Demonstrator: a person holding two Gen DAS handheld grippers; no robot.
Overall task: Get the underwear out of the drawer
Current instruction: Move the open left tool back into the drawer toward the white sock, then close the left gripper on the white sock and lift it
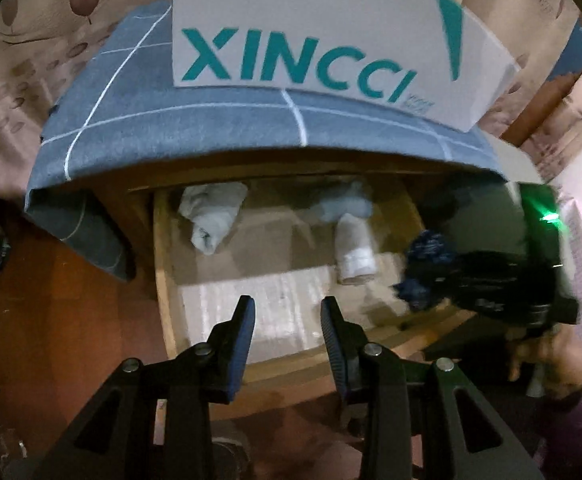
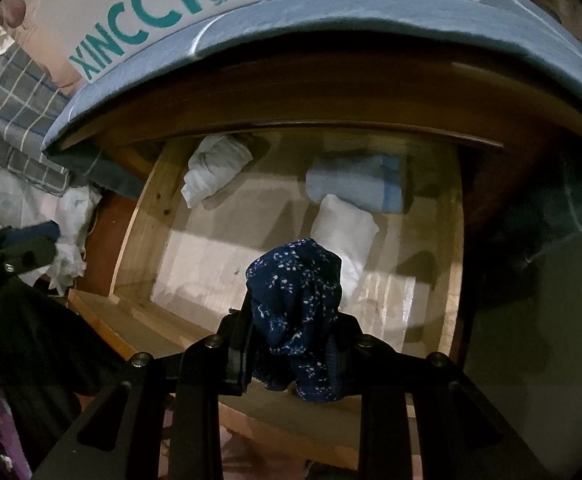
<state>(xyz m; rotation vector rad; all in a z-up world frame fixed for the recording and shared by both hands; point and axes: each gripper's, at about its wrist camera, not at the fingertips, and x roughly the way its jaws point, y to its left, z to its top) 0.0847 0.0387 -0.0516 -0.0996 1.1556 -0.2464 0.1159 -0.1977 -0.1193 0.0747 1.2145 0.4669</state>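
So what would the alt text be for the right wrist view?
The right gripper clamps a navy speckled underwear bundle above an open wooden drawer holding three pale rolled garments.

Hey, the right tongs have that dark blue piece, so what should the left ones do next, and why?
Probably lower the left tongs onto the white roll in the drawer. Nothing is between their fingers, they point into the drawer, and the right tongs are shut on the navy underwear.
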